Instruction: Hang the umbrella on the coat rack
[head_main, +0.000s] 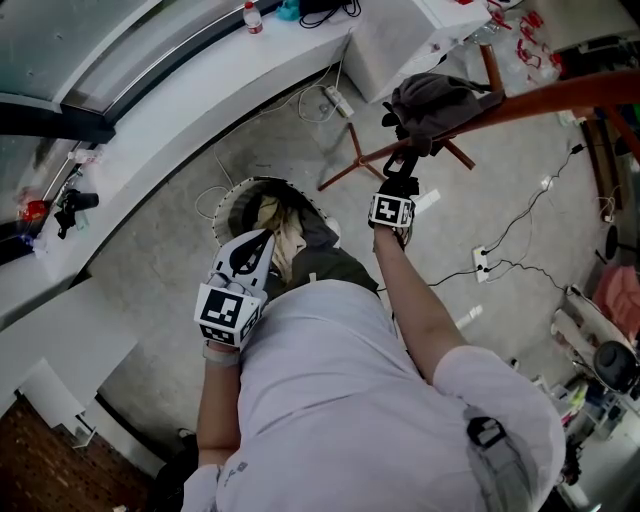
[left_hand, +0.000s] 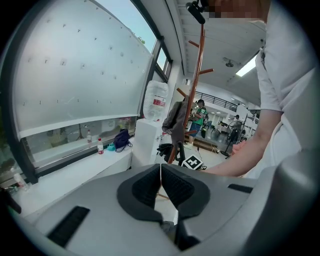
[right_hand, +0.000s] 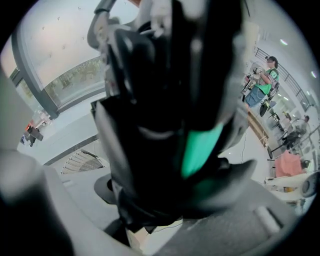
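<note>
My right gripper (head_main: 403, 168) is raised beside the reddish-brown coat rack (head_main: 560, 98), shut on a black folded umbrella (head_main: 404, 152). A grey garment (head_main: 440, 100) hangs on the rack just above it. In the right gripper view the umbrella (right_hand: 165, 100), with a green patch, fills the frame between my right gripper's (right_hand: 155, 200) jaws. My left gripper (head_main: 264, 240) is held low near my body, shut with nothing in it. In the left gripper view its pads (left_hand: 150, 189) meet, and beyond them are the rack (left_hand: 200, 75), the garment (left_hand: 175, 116) and the umbrella (left_hand: 169, 150).
A round wire basket (head_main: 228, 205) with clothes stands on the floor below my left gripper. Cables and a power strip (head_main: 338, 100) lie near the rack's feet. A white counter (head_main: 200, 100) runs along the window. A water dispenser (left_hand: 155, 102) stands behind the rack.
</note>
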